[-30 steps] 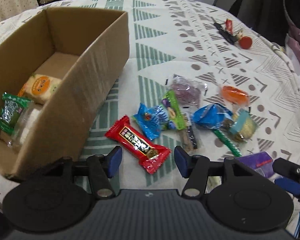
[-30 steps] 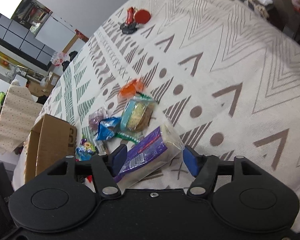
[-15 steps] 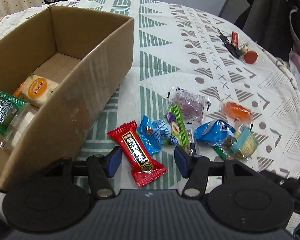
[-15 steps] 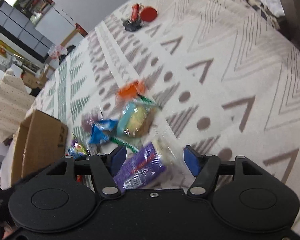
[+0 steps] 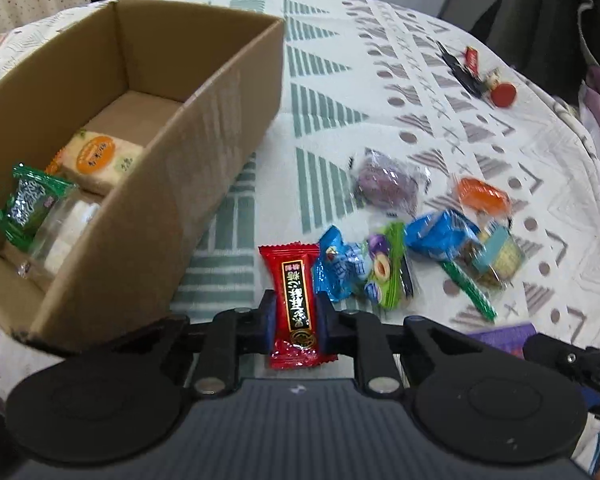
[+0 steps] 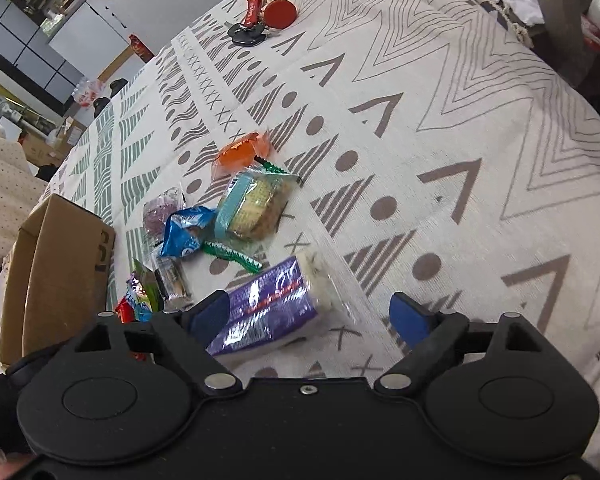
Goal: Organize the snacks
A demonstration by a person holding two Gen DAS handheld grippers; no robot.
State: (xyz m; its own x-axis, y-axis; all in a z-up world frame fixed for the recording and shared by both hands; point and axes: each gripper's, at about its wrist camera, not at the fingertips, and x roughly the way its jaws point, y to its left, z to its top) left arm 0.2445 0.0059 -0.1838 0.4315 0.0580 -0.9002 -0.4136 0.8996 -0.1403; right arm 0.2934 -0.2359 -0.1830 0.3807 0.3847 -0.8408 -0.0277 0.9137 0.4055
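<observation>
Left gripper (image 5: 296, 320): both blue pads pinched against the sides of a red snack packet (image 5: 296, 296), which stands lengthwise between them, black-and-gold label up, lower crimped end toward the camera. Whether the packet is off the tablecloth (image 5: 340, 92) cannot be told.

Cardboard box (image 5: 204, 184), open top, sits at roughly 10 o'clock from the left gripper. Inside it: a pale cake with an orange round label (image 5: 100, 158), a green packet (image 5: 30, 204) at the near end, and a clear-wrapped item (image 5: 66, 228) beside the green one.

Loose snacks lie clustered at 1 to 2 o'clock from the left gripper: a blue wrapper (image 5: 338, 268) just beside the red packet, a green fruit-print packet (image 5: 386, 272) touching it, a second blue packet (image 5: 440, 236), a clear pack with purple contents (image 5: 386, 182) farther back, an orange sweet (image 5: 482, 196), and a light-blue-banded biscuit pack (image 5: 498, 256) with a thin green stick wrapper (image 5: 466, 290) under the group.

Right gripper (image 6: 312, 312): fingers spread wide. A purple packet (image 6: 272, 308) lies on the cloth between them, against the left pad; the right pad stands well apart from it.

Keys with a red round tag (image 6: 264, 20) rest at 12 o'clock, well apart from the snacks.
</observation>
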